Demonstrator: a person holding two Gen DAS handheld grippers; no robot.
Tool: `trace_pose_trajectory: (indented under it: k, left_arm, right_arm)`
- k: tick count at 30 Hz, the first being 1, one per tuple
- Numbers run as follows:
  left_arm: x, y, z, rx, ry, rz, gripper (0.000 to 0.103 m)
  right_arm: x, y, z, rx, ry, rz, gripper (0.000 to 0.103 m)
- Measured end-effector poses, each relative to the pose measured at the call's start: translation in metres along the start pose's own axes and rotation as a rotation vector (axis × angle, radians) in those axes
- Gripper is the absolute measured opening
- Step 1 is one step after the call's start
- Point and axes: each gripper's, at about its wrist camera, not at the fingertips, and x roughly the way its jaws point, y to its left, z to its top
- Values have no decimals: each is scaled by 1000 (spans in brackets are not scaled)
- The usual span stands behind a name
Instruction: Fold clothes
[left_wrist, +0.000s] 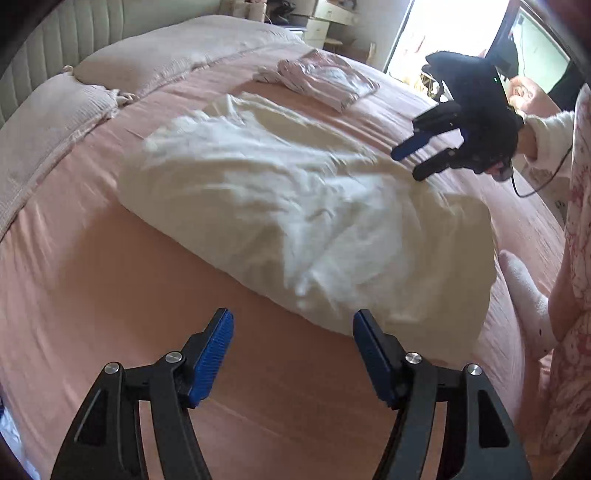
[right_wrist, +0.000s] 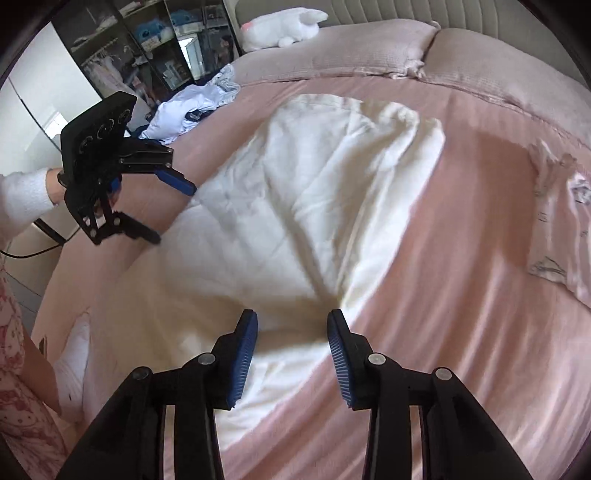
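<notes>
Both sets of jaws stand apart with nothing between them: our left gripper (left_wrist: 293, 350) hangs over bare pink bed (left_wrist: 110, 295) just short of the white garment (left_wrist: 295, 206), and our right gripper (right_wrist: 292, 354) hangs over that garment's near edge, its jaws narrower than the left's but clear of the cloth.

Largest first: the bed carries everything. Its pillows (left_wrist: 155, 55) lie along the headboard, out of the working space.

The garment lies crumpled across the middle of the bed, not yet folded. We judge it was laid out there so that both grippers can reach opposite sides. Seen from the right wrist, it narrows toward our right jaws, and a pinched crease runs up from just ahead of them.

A folded pink piece (left_wrist: 325, 81) sits beyond the garment, toward the pillows, apart from it; we take it for finished work set aside. A loose heap of blue and white clothes (right_wrist: 184, 110) waits at the far edge of the bed.

We judge that the right jaws are nearest a grasp, since the cloth lies directly beneath them. The left jaws must first go forward to the garment's edge.
</notes>
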Motion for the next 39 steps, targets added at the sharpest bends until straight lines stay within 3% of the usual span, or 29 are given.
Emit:
trace_pose_trajectory:
  k: [3,6,8,10,12,16,17,20,23,25,27,29,31,32,35,39]
  left_arm:
    - [2,6,36,46,-99,-18,66]
    - [47,14,63,126,-5,-7,66]
    - [59,25,69,160,48,-36,66]
    - [60,36,75,176,69,-81,54]
    - [47,44,69,152,46,-32,45]
    - [26,51,61,75,-4,15,48]
    - [26,47,62,87,-18,2,49]
    - [39,29,73,121,-37,-33,51]
    - [67,-4,74,196,-4,61,60]
    - [68,-21,62,252,-57,169,63]
    - [63,-16,49,188,-89,189,65]
    - [51,-5,40,96,-78,170,64]
    - [33,-2,33,39,-68,156,64]
    - [23,-3,29,25,-73,150,64]
    - [1,-11,15,-45,-131,21,64]
    - [6,51,10,-442,-161,-41,64]
  right_arm:
    - [-11,2,30,-3,-90,12,40]
    - [19,8,76,-61,-111,19,40]
    - [54,4,88,-87,-39,-31,40]
    - [69,-6,77,-95,2,-53,37]
    - [52,-7,59,-105,-12,-81,37]
    - [25,-12,34,-35,75,-110,41]
    - [17,-16,34,2,60,-93,41]
    - [-5,-14,64,26,-92,-69,41]
    - [5,-5,102,-32,-189,-105,56]
    - [28,-7,120,-45,-178,-138,59]
    - [62,-18,108,-37,-54,-190,59]
    - [62,-6,82,-175,-109,-286,59]
    - [49,6,73,-196,-121,-348,59]
    - [38,8,71,-161,-149,-319,59]
    - [14,8,65,-46,-200,-178,59]
    - [11,-37,79,227,-189,-84,59]
